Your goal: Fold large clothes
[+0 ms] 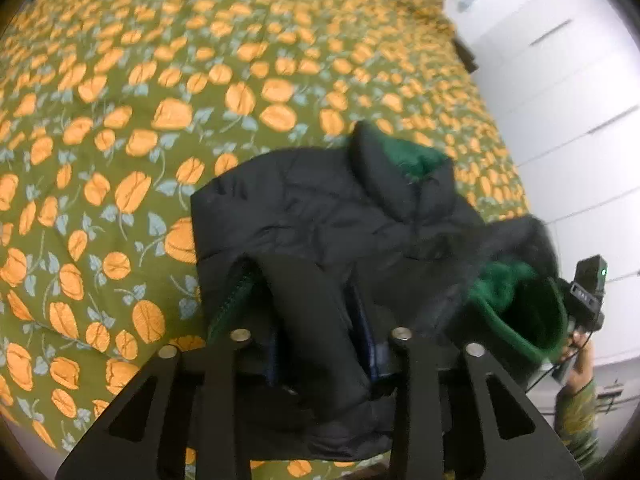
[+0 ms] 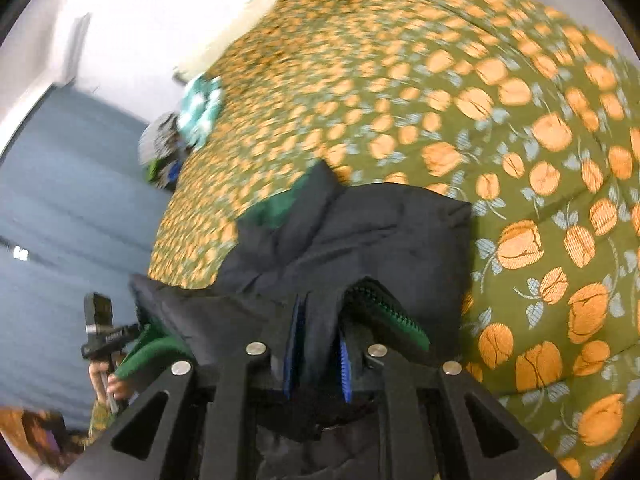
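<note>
you have the black jacket (image 1: 328, 216) lying on the flowered bedspread (image 1: 120, 120), in the lower middle of both wrist views, with its green lining (image 1: 416, 156) showing at the collar toward the upper right of the garment in the left view. it already sits as a compact, roughly squared bundle, so my reading is that most of the folding is behind you and you are on a late fold or a final tidy.

your left gripper (image 1: 320, 344) has a thick fold of the black fabric running between its fingers at the bottom of the frame; the jaws stand a little apart, and whether the pads still press on the cloth i cannot tell. your right gripper (image 2: 316, 344) is the same: fabric sits between the blue pads (image 2: 345, 364), near the green zip edge (image 2: 384, 312), but grip or slack is unclear.

what looks left: the loose green-lined part (image 1: 516, 312) at the lower right of the left view, hanging past the bed's edge, is not tucked in.
</note>
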{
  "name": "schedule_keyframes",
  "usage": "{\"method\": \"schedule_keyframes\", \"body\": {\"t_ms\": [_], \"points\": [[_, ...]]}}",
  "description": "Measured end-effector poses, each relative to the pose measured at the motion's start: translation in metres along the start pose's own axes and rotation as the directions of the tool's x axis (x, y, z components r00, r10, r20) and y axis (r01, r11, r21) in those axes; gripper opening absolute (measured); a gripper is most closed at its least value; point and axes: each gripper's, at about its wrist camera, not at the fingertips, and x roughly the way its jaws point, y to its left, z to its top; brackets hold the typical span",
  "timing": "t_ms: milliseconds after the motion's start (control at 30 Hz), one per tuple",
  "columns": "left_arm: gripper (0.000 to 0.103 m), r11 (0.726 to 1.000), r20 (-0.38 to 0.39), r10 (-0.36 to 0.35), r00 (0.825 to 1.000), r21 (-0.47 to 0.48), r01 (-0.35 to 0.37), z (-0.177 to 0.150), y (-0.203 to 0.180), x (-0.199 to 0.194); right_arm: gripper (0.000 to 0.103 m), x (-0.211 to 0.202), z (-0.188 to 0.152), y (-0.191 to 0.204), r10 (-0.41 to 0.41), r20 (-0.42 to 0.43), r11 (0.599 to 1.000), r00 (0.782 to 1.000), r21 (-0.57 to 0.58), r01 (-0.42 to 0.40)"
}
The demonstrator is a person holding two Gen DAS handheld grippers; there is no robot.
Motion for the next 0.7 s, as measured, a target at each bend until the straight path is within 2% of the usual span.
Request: {"method": "schedule_keyframes", "body": {"t_ms": [67, 100, 133, 200, 300, 367, 400, 467, 500, 533, 567, 600, 633, 700], "points": [[0.056, 0.995, -0.009, -0.085, 0.996, -0.047, 0.084, 0.0, 0.008, -0.008, 0.051, 0.003, 0.0, -0.005, 0.023, 0.025, 0.999, 0.999, 0.03, -0.023], [0.072, 0.991, 0.008, -0.122, 0.993, -0.055, 0.122, -0.002, 0.011, -0.015, 0.08, 0.002, 0.002, -0.005, 0.035, 0.037, 0.999, 0.999, 0.027, -0.036], [0.09, 0.988, 0.041, -0.145, 0.988, -0.054, 0.148, -0.004, 0.012, -0.025, 0.103, 0.001, 0.003, -0.004, 0.043, 0.043, 0.999, 0.998, 0.013, -0.044], [0.099, 0.99, 0.109, -0.133, 0.985, -0.021, 0.136, -0.01, 0.013, -0.041, 0.103, -0.004, 0.005, 0.007, 0.04, 0.055, 0.998, 0.998, -0.045, -0.038], [0.1, 0.996, 0.135, -0.058, 0.989, 0.079, 0.048, -0.017, 0.009, -0.036, 0.103, 0.008, 0.001, 0.039, -0.062, 0.023, 0.962, 0.998, -0.265, 0.066], [0.1, 0.988, 0.108, 0.028, 0.994, 0.15, -0.044, -0.021, 0.002, -0.012, 0.103, 0.025, -0.007, 0.053, -0.14, 0.013, 0.914, 0.99, -0.384, 0.134], [0.099, 0.974, 0.09, 0.093, 0.992, 0.2, -0.11, -0.024, -0.004, 0.008, 0.103, 0.043, -0.014, 0.063, -0.217, 0.026, 0.862, 0.976, -0.464, 0.204], [0.089, 0.935, 0.082, 0.201, 0.976, 0.281, -0.216, -0.029, -0.017, 0.036, 0.103, 0.067, -0.022, 0.067, -0.304, 0.043, 0.8, 0.952, -0.53, 0.28], [0.077, 0.907, 0.084, 0.256, 0.963, 0.324, -0.27, -0.031, -0.023, 0.051, 0.102, 0.081, -0.026, 0.066, -0.341, 0.04, 0.776, 0.939, -0.552, 0.305], [0.059, 0.882, 0.095, 0.3, 0.949, 0.351, -0.314, -0.033, -0.029, 0.059, 0.08, 0.093, -0.03, 0.064, -0.363, 0.022, 0.764, 0.932, -0.566, 0.311], [0.047, 0.868, 0.117, 0.327, 0.938, 0.355, -0.347, -0.034, -0.034, 0.059, 0.06, 0.098, -0.033, 0.063, -0.383, 0.029, 0.75, 0.923, -0.574, 0.329], [0.027, 0.867, 0.135, 0.336, 0.932, 0.343, -0.362, -0.034, -0.036, 0.052, 0.038, 0.097, -0.035, 0.066, -0.41, 0.061, 0.728, 0.91, -0.579, 0.367], [0.016, 0.879, 0.165, 0.321, 0.933, 0.313, -0.358, -0.032, -0.038, 0.04, 0.024, 0.088, -0.034, 0.072, -0.423, 0.104, 0.716, 0.9, -0.571, 0.402], [0.014, 0.908, 0.235, 0.27, 0.934, 0.261, -0.329, -0.026, -0.04, 0.013, 0.013, 0.066, -0.029, 0.082, -0.403, 0.156, 0.721, 0.902, -0.553, 0.417]]}}
